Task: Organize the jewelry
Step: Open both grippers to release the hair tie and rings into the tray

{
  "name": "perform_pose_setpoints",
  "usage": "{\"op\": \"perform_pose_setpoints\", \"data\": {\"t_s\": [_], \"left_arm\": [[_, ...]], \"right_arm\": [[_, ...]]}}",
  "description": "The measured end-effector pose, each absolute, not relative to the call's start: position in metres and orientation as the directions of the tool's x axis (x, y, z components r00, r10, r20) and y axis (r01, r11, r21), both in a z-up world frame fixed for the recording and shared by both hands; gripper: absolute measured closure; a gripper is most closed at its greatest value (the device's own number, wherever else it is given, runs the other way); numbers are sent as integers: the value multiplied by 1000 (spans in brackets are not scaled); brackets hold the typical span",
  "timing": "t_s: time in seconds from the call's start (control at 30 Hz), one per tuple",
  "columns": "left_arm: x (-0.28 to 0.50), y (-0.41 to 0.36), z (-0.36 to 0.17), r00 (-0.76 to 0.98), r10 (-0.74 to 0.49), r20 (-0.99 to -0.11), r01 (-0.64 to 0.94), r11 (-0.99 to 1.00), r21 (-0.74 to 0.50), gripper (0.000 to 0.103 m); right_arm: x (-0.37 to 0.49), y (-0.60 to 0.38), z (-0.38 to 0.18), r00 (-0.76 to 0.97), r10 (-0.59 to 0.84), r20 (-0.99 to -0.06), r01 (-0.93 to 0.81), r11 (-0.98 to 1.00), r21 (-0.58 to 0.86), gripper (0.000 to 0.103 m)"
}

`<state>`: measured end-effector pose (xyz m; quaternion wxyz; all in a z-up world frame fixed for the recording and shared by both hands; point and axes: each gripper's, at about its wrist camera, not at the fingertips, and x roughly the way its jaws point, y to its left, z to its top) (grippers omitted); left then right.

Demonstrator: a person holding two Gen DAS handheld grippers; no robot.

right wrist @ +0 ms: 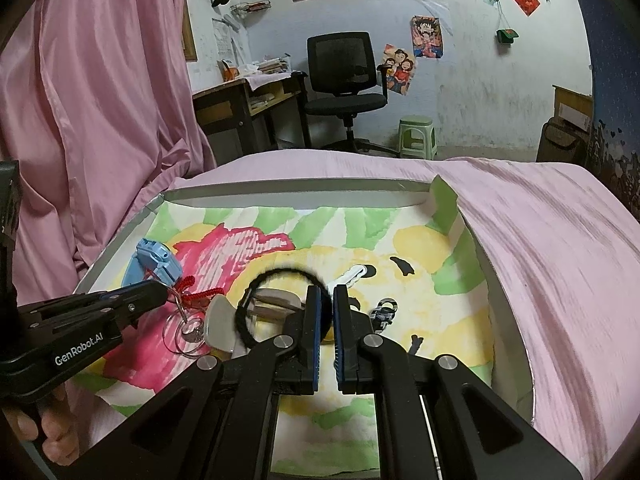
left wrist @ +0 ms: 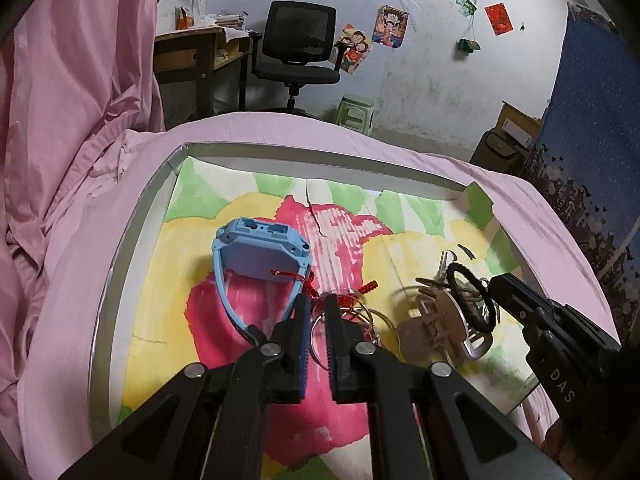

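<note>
A shallow box [left wrist: 132, 248] lined with flower-painted paper lies on a pink bed. In it are a blue watch [left wrist: 260, 248], a red cord with thin metal rings [left wrist: 352, 304], a beige hair claw [left wrist: 440, 328], keys [left wrist: 444, 264] and a black hair tie [left wrist: 472, 292]. My left gripper [left wrist: 318, 304] is shut on the red cord and rings beside the watch strap; it also shows in the right wrist view [right wrist: 160, 292]. My right gripper [right wrist: 326, 296] is shut on the black hair tie [right wrist: 256, 292], lifted over the claw [right wrist: 220, 324] and keys [right wrist: 356, 274].
The box's walls [right wrist: 480, 264] rise at the right and far sides. Pink bedding [left wrist: 80, 160] is heaped at the left. Beyond the bed stand a desk [left wrist: 192, 56], a black office chair [left wrist: 300, 48] and a green stool [left wrist: 356, 112].
</note>
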<state>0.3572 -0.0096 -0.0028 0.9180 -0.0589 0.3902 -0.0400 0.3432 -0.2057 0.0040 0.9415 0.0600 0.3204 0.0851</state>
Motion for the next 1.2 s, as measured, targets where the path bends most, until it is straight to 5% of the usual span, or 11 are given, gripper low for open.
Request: {"op": "perform_pose_setpoints", "data": {"t_s": [0.13, 0.27, 0.53, 0.93, 1.2], "left_arm": [[349, -9, 1, 713, -124, -690, 37, 990, -139, 65], [343, -9, 4, 724, -117, -679, 34, 990, -134, 62], [322, 1, 18, 791, -96, -605, 6, 989, -149, 31], [267, 16, 41, 881, -49, -471, -30, 987, -161, 3], [226, 18, 54, 920, -28, -390, -39, 986, -161, 0]], "right_arm": [[340, -208, 5, 779, 199, -595, -123, 978, 166, 96], [338, -209, 6, 783, 201, -588, -124, 978, 169, 76], [323, -216, 16, 811, 211, -546, -132, 975, 180, 70], [277, -226, 47, 890, 214, -402, -143, 969, 200, 34], [242, -228, 60, 915, 218, -338, -162, 969, 188, 14]]}}
